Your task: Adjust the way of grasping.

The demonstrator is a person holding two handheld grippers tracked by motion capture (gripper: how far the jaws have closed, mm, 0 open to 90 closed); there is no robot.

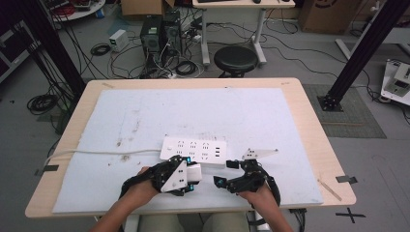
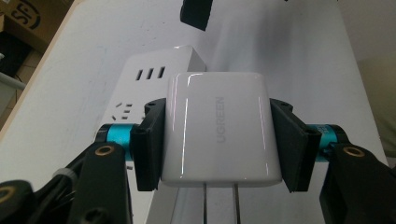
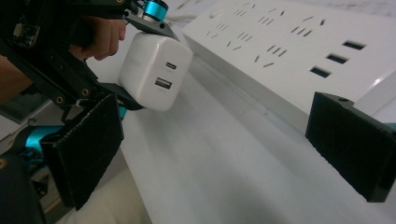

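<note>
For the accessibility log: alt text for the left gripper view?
The left tool is clamped on the two sides of a white charger, whose two metal prongs point toward the camera. Beyond the charger lies a white power strip on a pale mat, with a dark tip of the other tool at the top edge.

1. My high view looks forward and down from above the person's side, taking in the whole table (image 1: 309, 121) and the floor beyond.
2. My left gripper view rides close, looking along its jaws at the white charger (image 2: 219, 130) and the power strip (image 2: 140, 88) behind it.
3. My right gripper view sits low above the mat, sharing that charger (image 3: 154, 74) and strip (image 3: 280, 51).
</note>
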